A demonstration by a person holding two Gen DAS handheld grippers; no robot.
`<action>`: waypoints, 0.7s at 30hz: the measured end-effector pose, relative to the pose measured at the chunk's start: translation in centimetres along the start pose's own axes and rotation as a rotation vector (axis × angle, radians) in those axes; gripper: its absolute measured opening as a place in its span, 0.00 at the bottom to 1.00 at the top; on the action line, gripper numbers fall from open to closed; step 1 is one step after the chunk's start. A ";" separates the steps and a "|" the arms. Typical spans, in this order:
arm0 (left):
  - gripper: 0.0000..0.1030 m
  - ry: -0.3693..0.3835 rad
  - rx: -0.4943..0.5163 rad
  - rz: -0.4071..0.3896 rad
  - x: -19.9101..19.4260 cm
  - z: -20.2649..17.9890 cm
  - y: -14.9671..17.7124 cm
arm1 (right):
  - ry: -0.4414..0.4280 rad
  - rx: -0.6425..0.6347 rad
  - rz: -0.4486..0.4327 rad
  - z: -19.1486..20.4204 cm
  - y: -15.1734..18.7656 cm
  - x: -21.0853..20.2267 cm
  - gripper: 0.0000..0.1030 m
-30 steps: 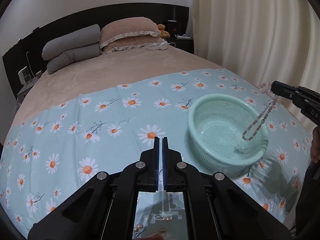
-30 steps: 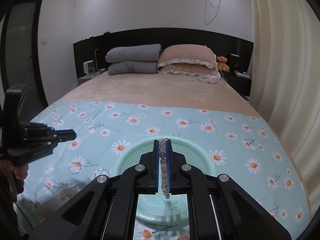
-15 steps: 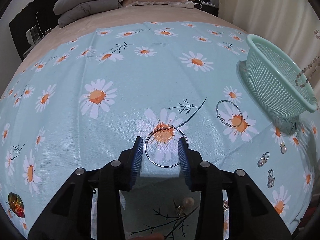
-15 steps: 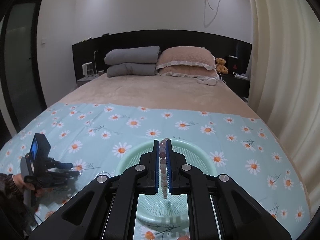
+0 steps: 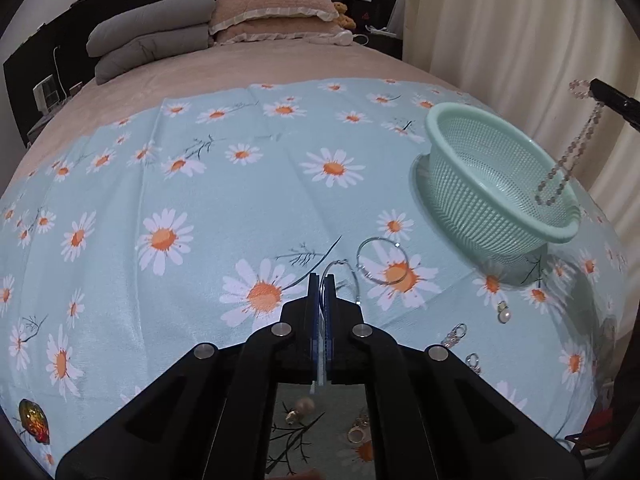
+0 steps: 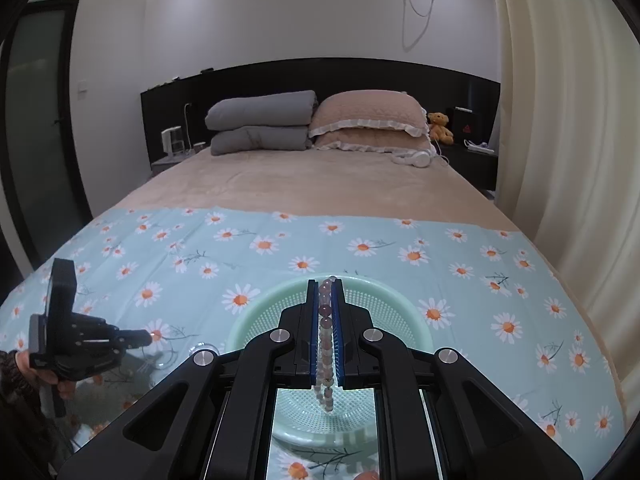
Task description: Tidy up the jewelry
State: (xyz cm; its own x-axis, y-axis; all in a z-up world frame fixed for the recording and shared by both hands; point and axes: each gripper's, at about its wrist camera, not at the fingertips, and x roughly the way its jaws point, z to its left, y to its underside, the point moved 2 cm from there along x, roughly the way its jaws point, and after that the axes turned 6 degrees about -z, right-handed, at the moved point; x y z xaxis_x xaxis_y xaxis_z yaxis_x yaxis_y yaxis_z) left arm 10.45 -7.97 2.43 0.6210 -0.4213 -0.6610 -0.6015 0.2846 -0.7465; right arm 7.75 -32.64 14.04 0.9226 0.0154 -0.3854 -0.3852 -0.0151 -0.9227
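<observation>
My left gripper [image 5: 322,280] is shut on a thin silver hoop earring [image 5: 347,270] and holds it just above the daisy cloth [image 5: 200,208]. A second silver hoop [image 5: 382,261] lies on the cloth just right of it. My right gripper [image 6: 325,292] is shut on a bead bracelet [image 6: 325,320], which hangs over the mint green mesh basket [image 6: 400,312]. In the left wrist view the bracelet [image 5: 564,164] dangles above the basket [image 5: 492,184], and the right gripper's tip shows at the right edge [image 5: 612,98].
Small earrings lie on the cloth: a pearl drop [image 5: 505,312] and crystal pieces [image 5: 454,334] right of my left gripper. An amber brooch [image 5: 34,426] lies at the near left. Pillows [image 6: 304,124] and headphones [image 6: 416,158] sit at the bed's head. Curtains [image 6: 560,120] hang right.
My left gripper has closed on the hoop earring that lay between its open fingers and lifted it slightly. My right gripper holds the bracelet over the basket as before.
</observation>
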 end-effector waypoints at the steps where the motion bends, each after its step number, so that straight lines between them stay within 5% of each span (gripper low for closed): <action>1: 0.02 0.008 0.016 -0.017 -0.6 -0.6 -0.7 | 0.000 0.000 0.000 0.0 0.0 0.0 0.06; 11: 0.02 0.071 0.133 -0.140 -3.9 -6.4 -7.1 | -0.006 -0.007 0.002 0.2 0.0 0.1 0.06; 21: 0.02 0.145 0.154 -0.136 -1.5 -11.1 -9.4 | 0.009 0.000 0.013 -0.5 0.3 0.3 0.06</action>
State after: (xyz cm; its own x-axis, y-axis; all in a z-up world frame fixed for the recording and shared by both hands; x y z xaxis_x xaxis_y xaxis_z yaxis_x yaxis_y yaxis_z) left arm 9.62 -19.54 11.30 0.6053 -0.5808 -0.5443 -0.4270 0.3401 -0.8379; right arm 7.87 -33.16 13.63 0.9178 0.0059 -0.3970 -0.3969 -0.0157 -0.9177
